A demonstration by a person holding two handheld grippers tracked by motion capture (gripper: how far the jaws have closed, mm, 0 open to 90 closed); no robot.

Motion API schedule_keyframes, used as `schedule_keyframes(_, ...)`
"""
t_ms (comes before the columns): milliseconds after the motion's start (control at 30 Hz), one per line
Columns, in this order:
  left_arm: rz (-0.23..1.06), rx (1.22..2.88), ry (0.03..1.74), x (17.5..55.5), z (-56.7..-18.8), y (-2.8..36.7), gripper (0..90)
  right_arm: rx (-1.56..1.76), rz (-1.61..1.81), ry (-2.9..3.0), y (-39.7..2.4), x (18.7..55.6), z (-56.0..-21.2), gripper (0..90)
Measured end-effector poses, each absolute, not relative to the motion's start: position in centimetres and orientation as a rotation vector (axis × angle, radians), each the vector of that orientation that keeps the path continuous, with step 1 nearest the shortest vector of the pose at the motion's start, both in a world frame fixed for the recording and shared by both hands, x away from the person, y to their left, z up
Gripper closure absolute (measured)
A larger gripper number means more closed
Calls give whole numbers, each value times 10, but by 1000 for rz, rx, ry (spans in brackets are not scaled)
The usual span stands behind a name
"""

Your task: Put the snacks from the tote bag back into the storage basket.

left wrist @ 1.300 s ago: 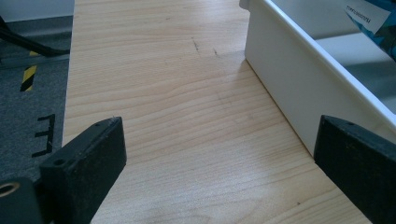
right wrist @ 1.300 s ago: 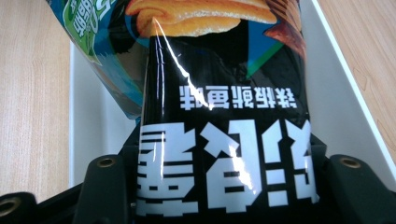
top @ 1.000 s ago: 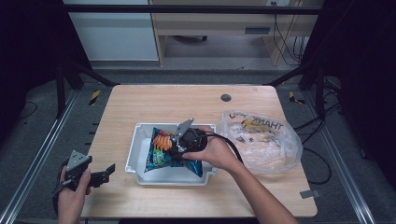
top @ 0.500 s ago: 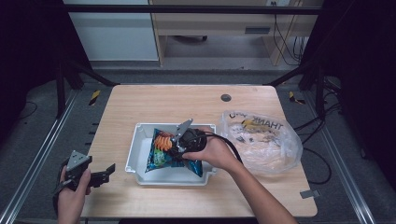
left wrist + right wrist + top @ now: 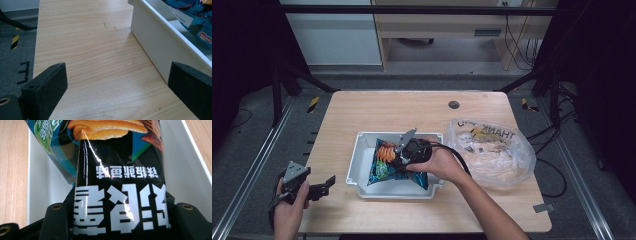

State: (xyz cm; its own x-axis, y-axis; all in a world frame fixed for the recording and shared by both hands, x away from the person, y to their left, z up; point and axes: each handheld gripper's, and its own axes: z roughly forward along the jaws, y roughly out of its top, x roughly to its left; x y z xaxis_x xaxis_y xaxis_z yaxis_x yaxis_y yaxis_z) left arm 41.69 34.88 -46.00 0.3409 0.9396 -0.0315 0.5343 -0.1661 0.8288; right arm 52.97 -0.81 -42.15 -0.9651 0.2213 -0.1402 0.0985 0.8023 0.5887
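We clamped the right hand-held gripper (image 5: 404,152) on the snack bag (image 5: 388,161) over the white tray (image 5: 357,165), bag stretching away from its jaws; the left hand-held gripper (image 5: 323,186) waited wide on the worktop (image 5: 412,107).

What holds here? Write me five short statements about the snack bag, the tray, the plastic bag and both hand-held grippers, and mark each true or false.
1. The right hand-held gripper is shut on the glossy blue and black snack bag. True.
2. The snack bag lies on the bare wooden table, outside the tray. False: it is over the white rectangular plastic tray.
3. The left hand-held gripper stands open with nothing between its jaws. True.
4. The clear crumpled plastic bag sits left of the tray in the high view. False: it lies right of the tray.
5. The left hand-held gripper grips the tray's wall. False: it is beside the tray, apart from it.
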Motion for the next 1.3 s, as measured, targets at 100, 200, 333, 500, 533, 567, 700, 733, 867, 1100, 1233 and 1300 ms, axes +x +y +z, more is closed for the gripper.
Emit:
schedule_keyframes(100,657,1825,1302,417,-460,349,22,248,886,2790,-8,530,-423,411)
schedule_keyframes(200,657,1825,1301,417,-460,349,22,242,885,2794,-8,530,-424,410)
schedule_keyframes(333,656,1825,1301,417,-460,349,22,243,884,2795,-7,530,-424,410)
schedule_keyframes(500,657,1825,1301,417,-460,349,22,245,887,2796,-7,530,-425,410)
schedule_keyframes(533,656,1825,1301,417,-460,349,22,245,887,2796,-7,530,-425,409)
schedule_keyframes(567,656,1825,1301,417,-460,349,22,246,886,2796,-7,530,-425,409)
schedule_keyframes(700,656,1825,1301,417,-460,349,22,231,881,2799,-7,531,-425,408)
schedule_keyframes(733,657,1824,1300,417,-460,349,22,230,880,2798,-7,530,-425,408)
schedule_keyframes(867,656,1824,1300,417,-460,349,22,227,877,2798,-7,530,-425,406)
schedule_keyframes(1100,656,1825,1300,417,-460,349,22,229,879,2798,-6,530,-426,403)
schedule_keyframes(1233,655,1825,1299,417,-460,348,22,236,874,2800,-6,530,-426,399)
schedule_keyframes(1300,655,1825,1299,417,-460,348,22,236,870,2800,-6,530,-427,395)
